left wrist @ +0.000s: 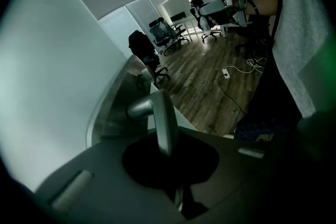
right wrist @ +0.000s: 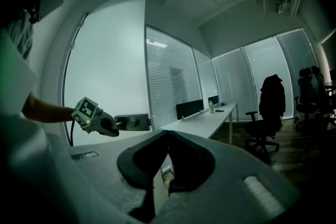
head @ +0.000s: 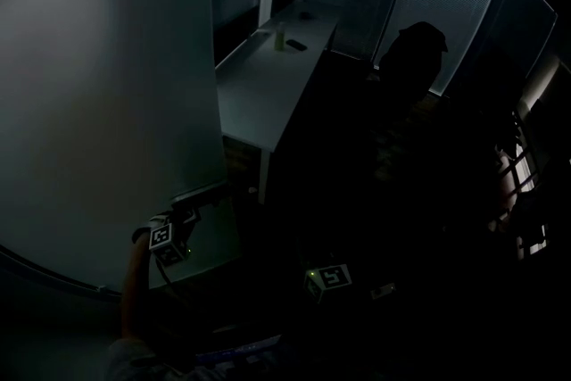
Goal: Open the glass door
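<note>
The glass door [head: 107, 103] had the left gripper [head: 189, 210] clamped on its handle [left wrist: 160, 118]; a steady, arcing pull probably suited.

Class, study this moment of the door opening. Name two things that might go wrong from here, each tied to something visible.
1. The left hand-held gripper is shut on the smooth metal door handle. Under a pull it might slip off.
2. A loose white cable lies on the wood floor near the person. Stepping back with the glass door could mean a trip.
</note>
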Motion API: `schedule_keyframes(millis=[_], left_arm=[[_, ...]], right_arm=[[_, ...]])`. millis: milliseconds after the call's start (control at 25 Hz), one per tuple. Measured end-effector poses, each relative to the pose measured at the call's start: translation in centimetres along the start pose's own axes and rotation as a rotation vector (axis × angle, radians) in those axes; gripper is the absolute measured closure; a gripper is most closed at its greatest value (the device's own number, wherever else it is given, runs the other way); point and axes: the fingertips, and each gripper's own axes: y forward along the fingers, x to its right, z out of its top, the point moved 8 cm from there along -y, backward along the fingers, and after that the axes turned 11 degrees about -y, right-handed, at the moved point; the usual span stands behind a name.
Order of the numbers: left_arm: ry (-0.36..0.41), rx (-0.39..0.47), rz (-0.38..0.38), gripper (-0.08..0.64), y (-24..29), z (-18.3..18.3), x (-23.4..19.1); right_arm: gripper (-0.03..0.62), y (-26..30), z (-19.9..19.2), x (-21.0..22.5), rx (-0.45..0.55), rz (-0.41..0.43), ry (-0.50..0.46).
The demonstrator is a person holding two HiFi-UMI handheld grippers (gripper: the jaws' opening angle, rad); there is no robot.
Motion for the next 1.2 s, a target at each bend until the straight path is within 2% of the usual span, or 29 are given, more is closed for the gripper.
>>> schedule_keyframes(millis=[280,1200], left_arm=[[0.004,0.006,0.003,0.558,-0.4,0.0,1.3],[0.022,0.048,-0.033,0.558,-1.6,-0.3,3.7]], right_arm=[[0.589,-1.0,-0.2,-1.3,0.001,0.016,-0.007],[0.590,-4.0,-0.8,-3.6,-0.012,-0.048,0.029]])
